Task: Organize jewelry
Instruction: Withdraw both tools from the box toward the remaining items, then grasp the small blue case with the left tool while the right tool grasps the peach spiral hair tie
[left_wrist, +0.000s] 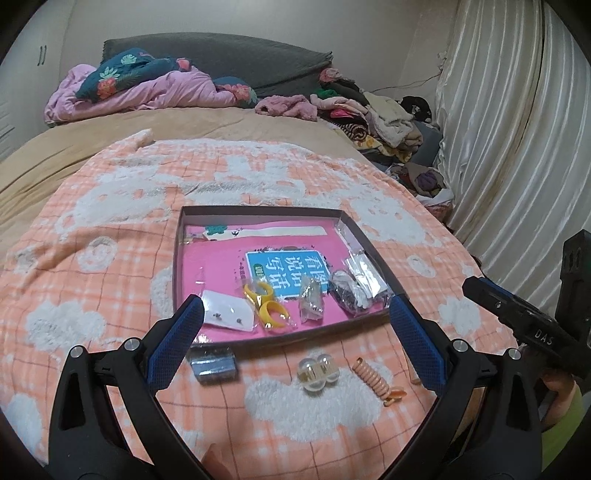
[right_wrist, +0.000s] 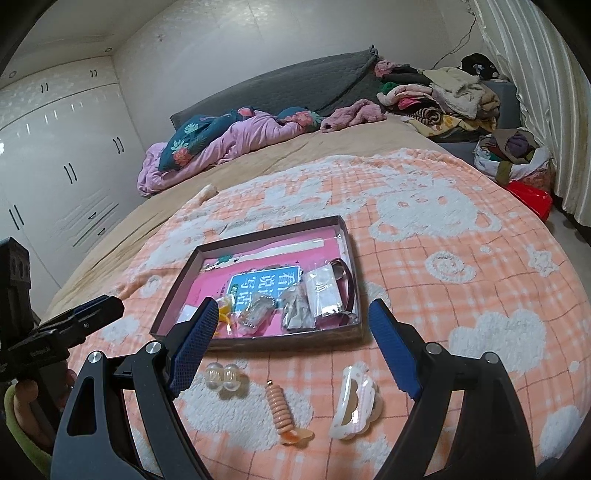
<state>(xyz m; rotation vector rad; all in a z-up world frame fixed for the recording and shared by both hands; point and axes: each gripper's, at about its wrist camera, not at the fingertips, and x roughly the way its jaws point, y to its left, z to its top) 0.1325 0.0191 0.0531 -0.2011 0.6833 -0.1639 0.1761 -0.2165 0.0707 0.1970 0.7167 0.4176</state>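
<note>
1. Landmark: shallow cardboard tray (left_wrist: 364, 243), lined with a pink booklet, lying on the peach checked blanket (left_wrist: 110, 266).
2. Already inside the tray, along its near edge: a white earring card (left_wrist: 227, 314) with small studs at the near-left corner, yellow rings (left_wrist: 267, 301) just right of it, a small clear bag holding a metallic piece (left_wrist: 310, 299) further right, then a dark beaded item (left_wrist: 345, 293) and clear packets (left_wrist: 364, 275) toward the right wall.
3. Still outside, on the blanket just in front of the tray's near edge: a small grey-blue box (left_wrist: 213, 363) below the near-left corner, a clear bubble hair clip (left_wrist: 317, 373) below the middle, a peach coil hair tie (left_wrist: 373, 380) to the right of that.
4. Also outside, further right of the coil and well in front of the tray's near-right corner: a white claw clip (right_wrist: 354, 400), seen clearly only from the right wrist.
5. Left gripper (left_wrist: 295, 339): jaws spread wide, nothing between them, hovering over the tray's near edge with the bubble clip and coil framed just below.
6. Right gripper (right_wrist: 291, 350): jaws likewise wide apart and empty, poised in front of the tray's near edge above the coil and claw clip.
7. Judged progress: roughly half done, about five pieces stowed, four left loose.
8. Remaining, by this reading: lifting the box, bubble clip, coil and claw clip into the free pink area at the tray's back and left.
</note>
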